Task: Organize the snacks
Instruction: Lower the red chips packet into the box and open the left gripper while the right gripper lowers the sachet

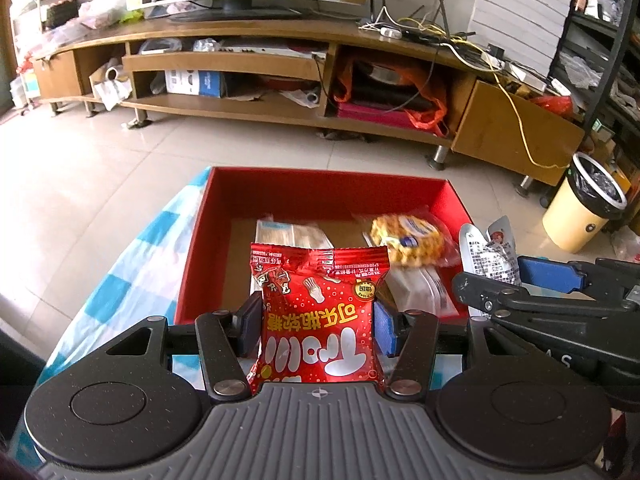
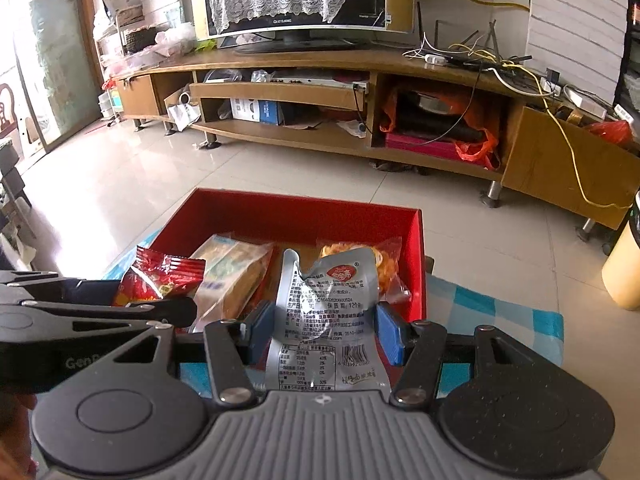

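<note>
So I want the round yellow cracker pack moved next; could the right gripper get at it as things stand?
Probably not yet: the right gripper is shut on the silver pouch, which stands between it and the cracker pack in the red box.

A shiny red packet (image 1: 318,312) with white lettering fills the frame's centre; a silver pouch (image 2: 324,320) carries black print. The box (image 1: 320,194) is red, the cloth (image 1: 132,280) checked blue and white, the gripper pads (image 2: 390,334) blue, the bin (image 1: 580,210) cream at right.
</note>
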Action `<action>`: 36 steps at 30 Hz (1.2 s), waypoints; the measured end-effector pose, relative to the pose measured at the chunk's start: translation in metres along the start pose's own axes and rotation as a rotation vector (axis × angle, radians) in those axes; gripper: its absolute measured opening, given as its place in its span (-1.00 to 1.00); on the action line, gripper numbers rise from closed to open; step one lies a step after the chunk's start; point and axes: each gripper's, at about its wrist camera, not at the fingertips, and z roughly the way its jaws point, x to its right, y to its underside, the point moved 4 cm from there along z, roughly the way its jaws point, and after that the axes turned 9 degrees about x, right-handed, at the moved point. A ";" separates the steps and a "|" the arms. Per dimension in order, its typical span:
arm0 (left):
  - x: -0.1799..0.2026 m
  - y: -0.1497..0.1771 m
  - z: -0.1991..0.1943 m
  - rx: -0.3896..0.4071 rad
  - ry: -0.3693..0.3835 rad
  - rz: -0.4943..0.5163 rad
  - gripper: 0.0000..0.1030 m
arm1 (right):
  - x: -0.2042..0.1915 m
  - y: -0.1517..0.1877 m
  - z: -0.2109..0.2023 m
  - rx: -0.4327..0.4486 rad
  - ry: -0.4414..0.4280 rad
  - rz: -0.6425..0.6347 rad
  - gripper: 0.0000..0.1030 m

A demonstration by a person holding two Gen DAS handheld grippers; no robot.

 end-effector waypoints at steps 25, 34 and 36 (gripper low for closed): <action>-0.003 -0.015 0.072 -0.021 -0.115 0.056 0.22 | 0.013 -0.012 0.085 -0.060 0.053 0.032 0.08; -0.001 -0.014 0.077 -0.019 -0.134 0.073 0.28 | 0.016 -0.004 0.102 -0.095 0.077 0.020 0.10; -0.001 -0.015 0.078 -0.018 -0.137 0.071 0.32 | 0.018 -0.004 0.103 -0.097 0.078 0.029 0.10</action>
